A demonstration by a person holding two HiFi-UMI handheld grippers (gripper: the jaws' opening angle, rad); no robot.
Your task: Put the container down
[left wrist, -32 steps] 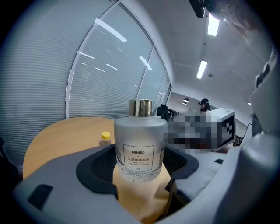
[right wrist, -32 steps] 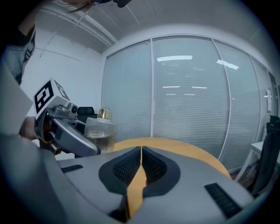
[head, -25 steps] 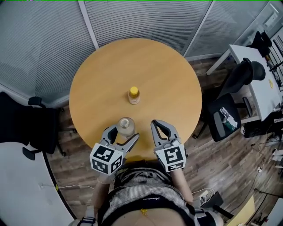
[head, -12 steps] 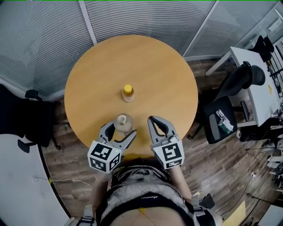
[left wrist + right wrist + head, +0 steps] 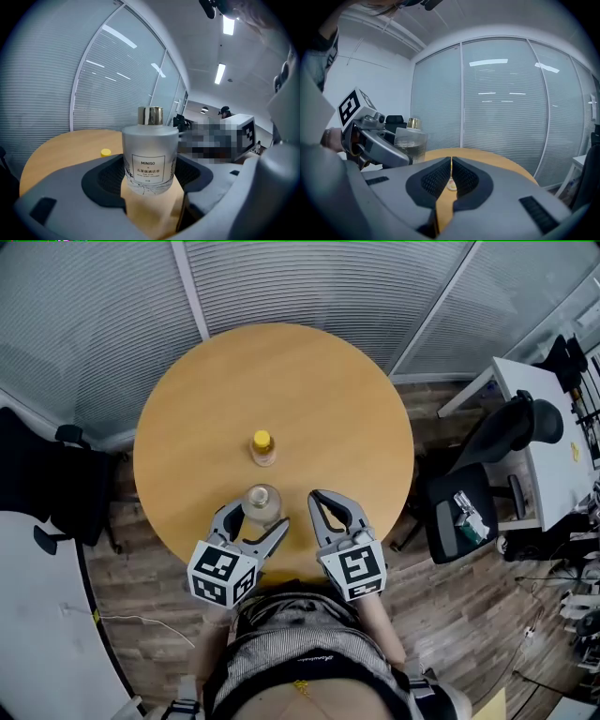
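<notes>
Now my left tool (image 5: 257, 519) grips the container (image 5: 150, 159) by its sides. It is a frosted glass bottle with a gold cap, upright over the near edge of the round desk (image 5: 319, 399) — whether its base touches the wood I cannot tell. My right tool (image 5: 451, 174) is just beside it, jaws pressed together, empty. A small yellow-capped bottle (image 5: 262, 447) stands farther out.

Between the jaws of the left gripper (image 5: 149, 180), the lower print on the frosted glass container with a gold cap (image 5: 150, 154) is too small to read. Beyond the left jaw, the small yellow-capped bottle (image 5: 106, 152) shows only its cap. Through the slit between the jaws of the right gripper (image 5: 451, 161), only a sliver of it shows.
</notes>
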